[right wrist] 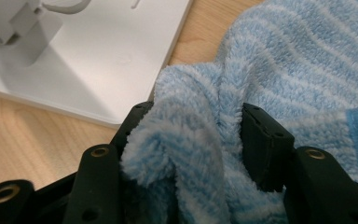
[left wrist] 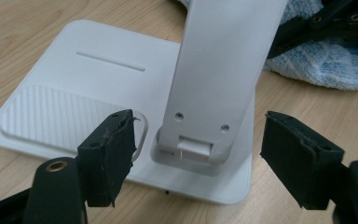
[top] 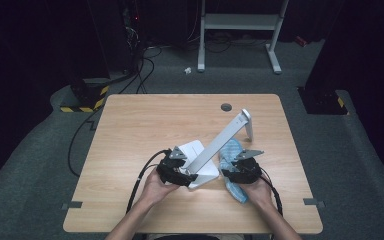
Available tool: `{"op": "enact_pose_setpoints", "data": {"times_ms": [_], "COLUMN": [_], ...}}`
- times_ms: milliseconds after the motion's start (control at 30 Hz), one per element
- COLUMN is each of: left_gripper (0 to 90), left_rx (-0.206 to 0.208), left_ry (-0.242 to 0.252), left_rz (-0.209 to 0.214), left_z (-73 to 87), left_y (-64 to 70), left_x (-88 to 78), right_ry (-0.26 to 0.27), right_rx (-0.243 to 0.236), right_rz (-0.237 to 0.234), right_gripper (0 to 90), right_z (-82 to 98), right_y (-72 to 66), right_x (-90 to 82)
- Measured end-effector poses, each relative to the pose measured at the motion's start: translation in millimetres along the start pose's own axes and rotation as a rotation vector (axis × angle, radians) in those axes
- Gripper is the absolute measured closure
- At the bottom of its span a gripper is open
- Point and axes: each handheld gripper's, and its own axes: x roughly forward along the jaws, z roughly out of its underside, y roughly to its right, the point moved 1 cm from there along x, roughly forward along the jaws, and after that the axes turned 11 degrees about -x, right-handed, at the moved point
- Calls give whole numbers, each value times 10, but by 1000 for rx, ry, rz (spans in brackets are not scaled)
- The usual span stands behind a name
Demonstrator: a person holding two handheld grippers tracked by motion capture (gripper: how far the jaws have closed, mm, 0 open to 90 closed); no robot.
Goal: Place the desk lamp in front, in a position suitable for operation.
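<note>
The landmark here is the white desk lamp, which stands on the wooden table with its flat square base near the person's edge and its long white arm leaning up and away toward the far right corner, ending in a short bent head.

The left gripper sits at the near left corner of the lamp base. In the left gripper view its two black jaws stand wide apart, one on each side of the foot of the lamp arm, and neither pad touches the arm or the base; nothing is grasped. The pad on the left in that view hangs over the ribbed patch of the base.

The right gripper lies just to the right of the lamp base. A fluffy light blue striped cloth is bunched between its jaws in the right gripper view, with pile pressed against both pads, so it grips a fold of the cloth. The rest of the cloth spreads on the table beside the base, reaching under the leaning arm and back toward the person's right hand
</note>
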Motion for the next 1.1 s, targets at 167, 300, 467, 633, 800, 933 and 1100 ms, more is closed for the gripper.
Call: {"op": "enact_pose_setpoints", "data": {"times_ms": [167, 300, 467, 633, 800, 933, 1100], "left_gripper": [303, 361, 479, 495, 503, 508, 512], "left_rx": [32, 57, 52, 73, 62, 38, 2], "left_ry": [-20, -36, -39, -59, -63, -55, -48], "left_rz": [8, 36, 53, 30, 3, -36, -90], "left_z": [-66, -134, -192, -230, -283, -318, -330], "left_y": [2, 12, 11, 57, 76, 79, 14], "left_x": [116, 183, 246, 270, 310, 336, 316], "right_ry": [-10, -6, 20, 26, 49, 50, -9], "right_rx": [-37, -54, -54, -42, -10, 0, -20], "right_rz": [-32, -45, -31, -18, -7, -7, -35], "right_gripper": [463, 417, 392, 381, 372, 355, 320], "right_z": [3, 7, 33, 120, 198, 225, 177], "right_y": [-56, -96, -104, -87, -33, 5, -31], "right_x": [-30, -90, -250, -388, -509, -541, -392]}}
